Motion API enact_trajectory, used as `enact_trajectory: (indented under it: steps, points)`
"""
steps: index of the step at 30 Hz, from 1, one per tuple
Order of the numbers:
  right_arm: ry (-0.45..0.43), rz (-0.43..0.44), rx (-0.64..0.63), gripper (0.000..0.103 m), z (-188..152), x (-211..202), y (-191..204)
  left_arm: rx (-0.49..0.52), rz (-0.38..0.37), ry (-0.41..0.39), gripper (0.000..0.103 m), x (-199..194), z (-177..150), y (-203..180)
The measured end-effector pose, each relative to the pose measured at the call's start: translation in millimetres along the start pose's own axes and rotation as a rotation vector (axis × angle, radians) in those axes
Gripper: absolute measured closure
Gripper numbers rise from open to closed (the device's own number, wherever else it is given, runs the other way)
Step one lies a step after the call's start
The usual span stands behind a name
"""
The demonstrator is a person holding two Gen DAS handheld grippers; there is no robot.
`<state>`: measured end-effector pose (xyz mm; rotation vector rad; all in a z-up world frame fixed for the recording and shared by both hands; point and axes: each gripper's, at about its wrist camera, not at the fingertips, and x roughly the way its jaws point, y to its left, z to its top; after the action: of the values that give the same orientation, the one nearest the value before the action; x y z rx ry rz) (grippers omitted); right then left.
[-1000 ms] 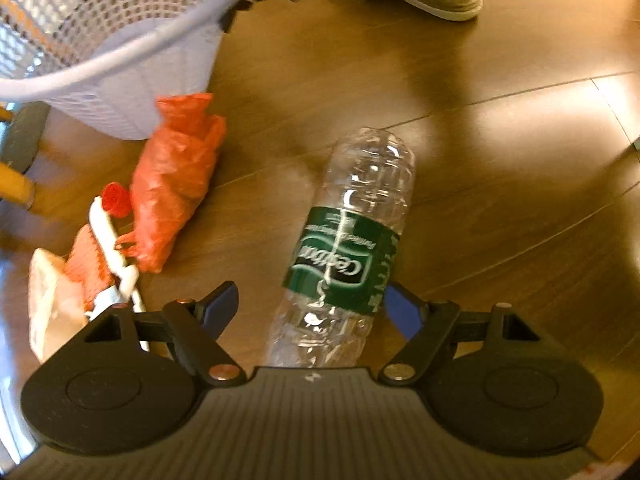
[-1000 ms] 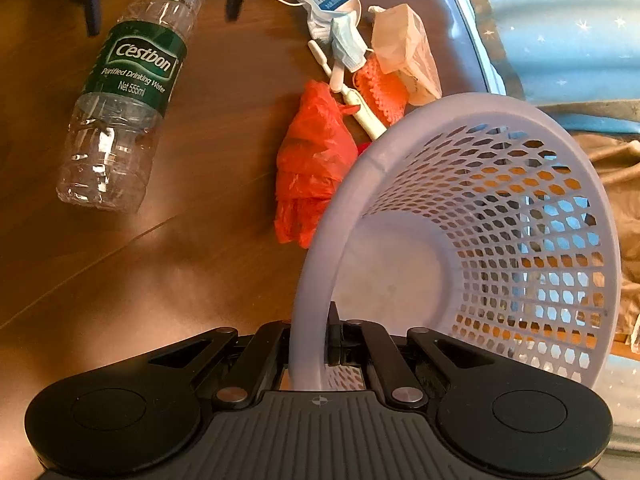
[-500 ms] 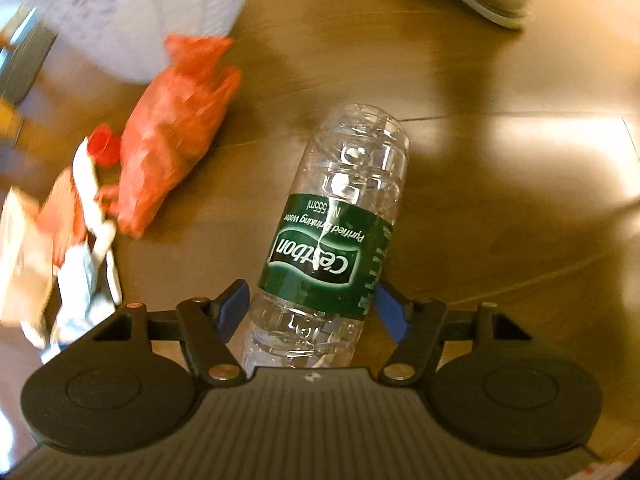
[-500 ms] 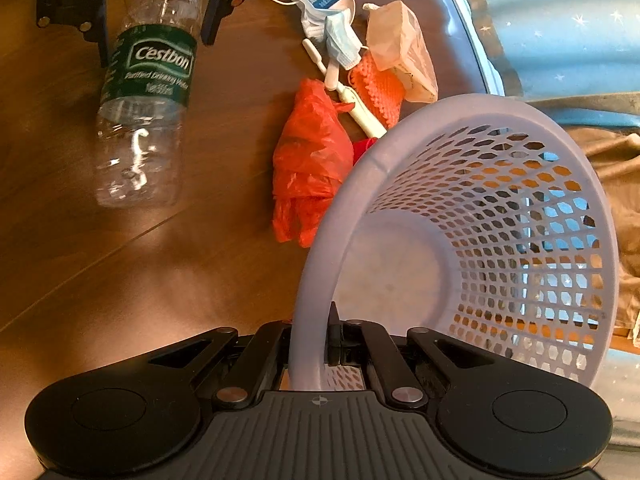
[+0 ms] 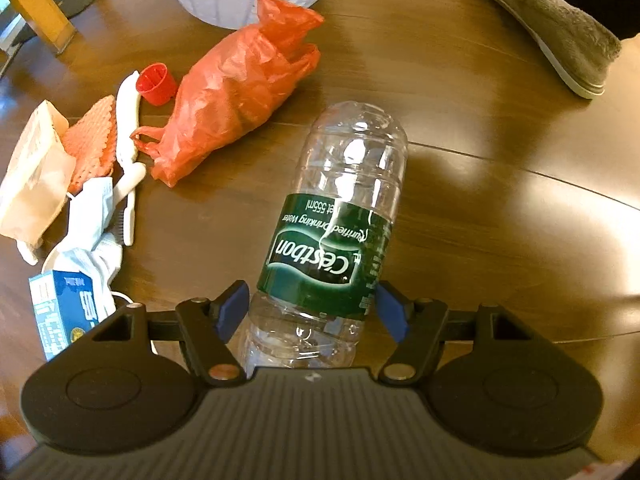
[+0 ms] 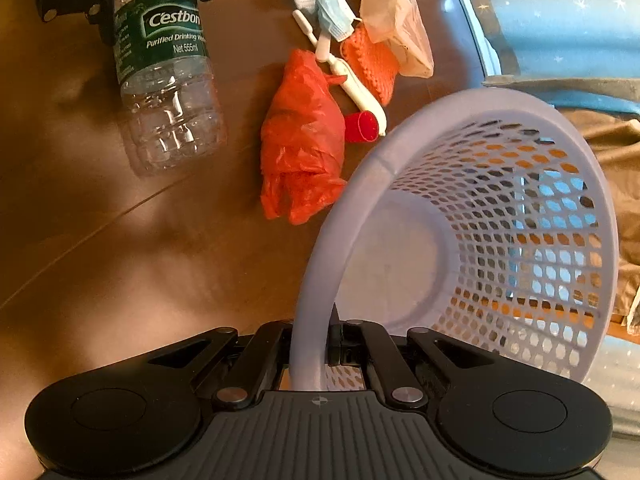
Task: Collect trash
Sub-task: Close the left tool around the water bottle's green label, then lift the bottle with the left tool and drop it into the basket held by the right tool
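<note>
Left gripper (image 5: 312, 310) sits low in the left wrist view, jaws spread wide on either side of a clear plastic bottle (image 5: 340, 236) with a green label; the blue pads flank the label's lower edge, and contact with the bottle cannot be told. The bottle lies on its side on the brown wooden floor (image 5: 500, 208), base toward the top of the frame. Upper left of it lies a crumpled red plastic bag (image 5: 236, 104), with a small red cap (image 5: 156, 82) just beside it. Further left is a loose pile: a white toothbrush (image 5: 127, 136), an orange knitted piece (image 5: 94, 140), a pale wrapper (image 5: 32, 184), a face mask (image 5: 90, 232) and a blue carton (image 5: 66, 310). A grey shoe (image 5: 560, 36) shows at upper right. In the right wrist view the right gripper (image 6: 316, 350) has its jaws clamped on the rim of a white mesh basket (image 6: 500, 216), tilted with the opening toward the camera; nothing shows inside it. The red bag lies just left of the basket's rim.
</note>
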<state>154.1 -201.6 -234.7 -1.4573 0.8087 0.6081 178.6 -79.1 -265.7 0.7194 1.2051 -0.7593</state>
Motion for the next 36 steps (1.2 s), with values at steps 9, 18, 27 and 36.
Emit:
enact_trajectory:
  steps: [9, 18, 27, 36]
  points:
    - [-0.008, 0.011, 0.009, 0.103, 12, -1, -3, -0.040, 0.035, 0.005, 0.038, -4, -9, 10]
    - [-0.008, 0.016, -0.005, 0.103, 21, -3, -2, -0.072, 0.041, -0.004, 0.037, -6, -16, 15]
    - [-0.008, 0.017, -0.006, 0.103, 23, -3, -3, -0.093, 0.045, -0.002, 0.041, -23, -28, 22]
    - [0.001, 0.019, -0.016, 0.103, 27, -8, -1, -0.140, 0.092, 0.019, 0.041, -73, -36, 45]
